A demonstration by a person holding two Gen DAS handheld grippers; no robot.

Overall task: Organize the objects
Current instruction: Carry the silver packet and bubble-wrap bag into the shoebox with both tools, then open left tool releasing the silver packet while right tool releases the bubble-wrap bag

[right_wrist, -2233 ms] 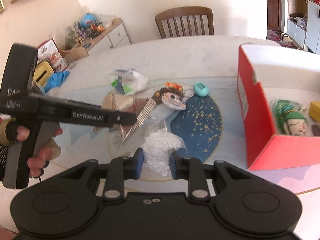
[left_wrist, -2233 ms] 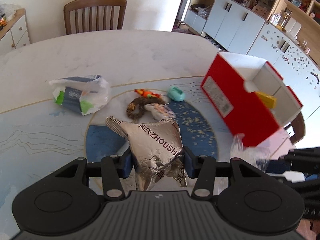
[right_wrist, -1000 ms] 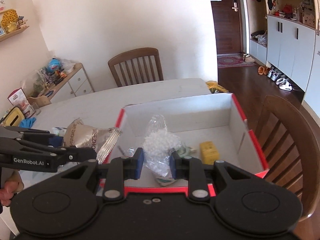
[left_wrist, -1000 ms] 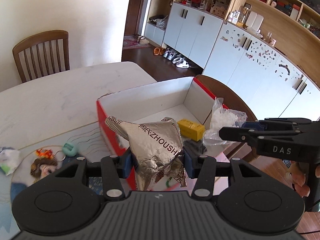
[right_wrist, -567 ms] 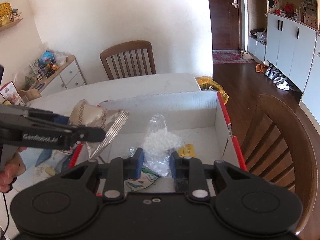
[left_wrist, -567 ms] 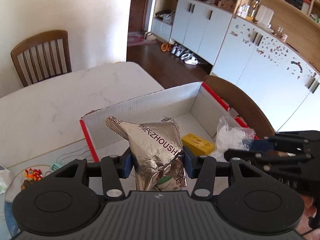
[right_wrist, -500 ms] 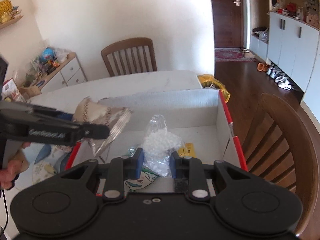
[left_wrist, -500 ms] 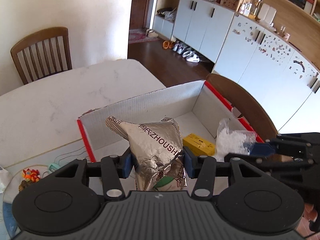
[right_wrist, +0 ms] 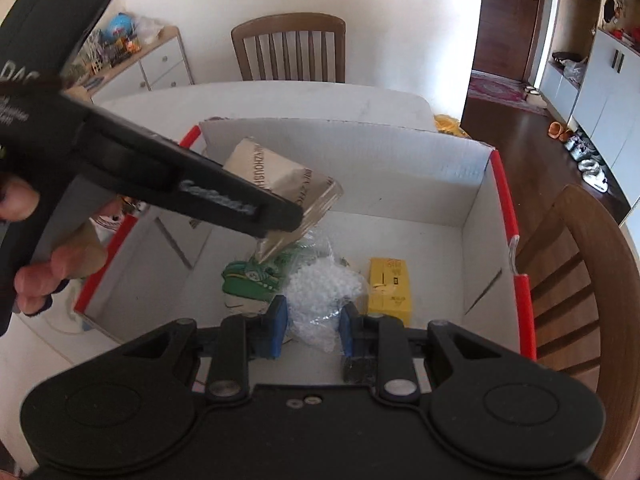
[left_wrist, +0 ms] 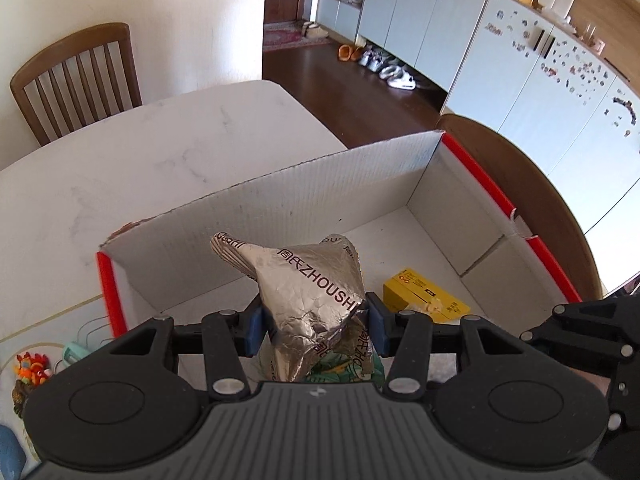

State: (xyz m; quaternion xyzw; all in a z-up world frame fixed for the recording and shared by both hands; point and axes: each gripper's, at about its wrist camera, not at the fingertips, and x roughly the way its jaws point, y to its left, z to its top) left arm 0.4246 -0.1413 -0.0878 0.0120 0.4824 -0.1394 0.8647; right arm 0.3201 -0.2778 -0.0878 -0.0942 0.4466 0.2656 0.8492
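Note:
My left gripper (left_wrist: pixel 316 330) is shut on a crinkled silver foil snack bag (left_wrist: pixel 308 288) and holds it above the inside of the red cardboard box (left_wrist: pixel 484 184) with white walls. In the right wrist view the same foil bag (right_wrist: pixel 280 184) hangs over the box's (right_wrist: pixel 506 200) left half, the left gripper's dark arm crossing in front. My right gripper (right_wrist: pixel 312 330) is shut on a clear plastic bag of white bits (right_wrist: pixel 320 292), low over the box floor. A yellow carton (right_wrist: pixel 390 290) and a green printed item (right_wrist: pixel 252 280) lie on the floor of the box.
The box stands on a white marble table (left_wrist: pixel 140 168). Small toys (left_wrist: pixel 30 364) lie on the table left of the box. Wooden chairs stand at the far side (right_wrist: pixel 288 46) and close to the box's right wall (right_wrist: pixel 592 280). A person's hand (right_wrist: pixel 36 276) grips the left tool.
Both grippers have come down and forward over the box, still holding their bags. The foil bag now hangs inside the box's outline, and the plastic bag sits lower, near the yellow carton.

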